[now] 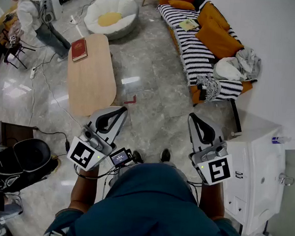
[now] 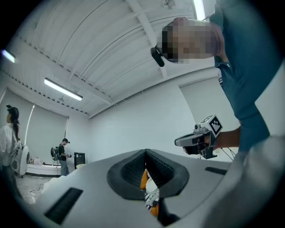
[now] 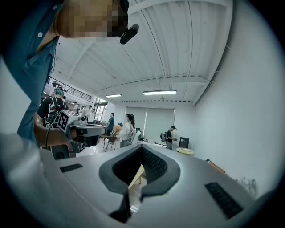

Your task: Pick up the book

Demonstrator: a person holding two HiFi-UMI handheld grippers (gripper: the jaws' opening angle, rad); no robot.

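Note:
A red book (image 1: 79, 49) lies on the far end of a long wooden coffee table (image 1: 92, 82), well ahead of both grippers. My left gripper (image 1: 121, 110) is held level near the table's near end, its jaws shut with nothing between them. My right gripper (image 1: 192, 116) hangs over the bare floor to the right, also shut and empty. In the left gripper view the shut jaws of the left gripper (image 2: 145, 153) frame a sliver of the sofa, and the right gripper (image 2: 202, 136) shows beside them. The right gripper view shows the right gripper (image 3: 142, 149) with its jaws closed.
A striped sofa (image 1: 196, 52) with orange cushions stands at the far right, a round white chair (image 1: 113, 13) beyond the table. A white cabinet (image 1: 255, 169) is close on the right, a black bin (image 1: 28, 156) on the left. A person (image 1: 31, 14) stands far left; cables cross the floor.

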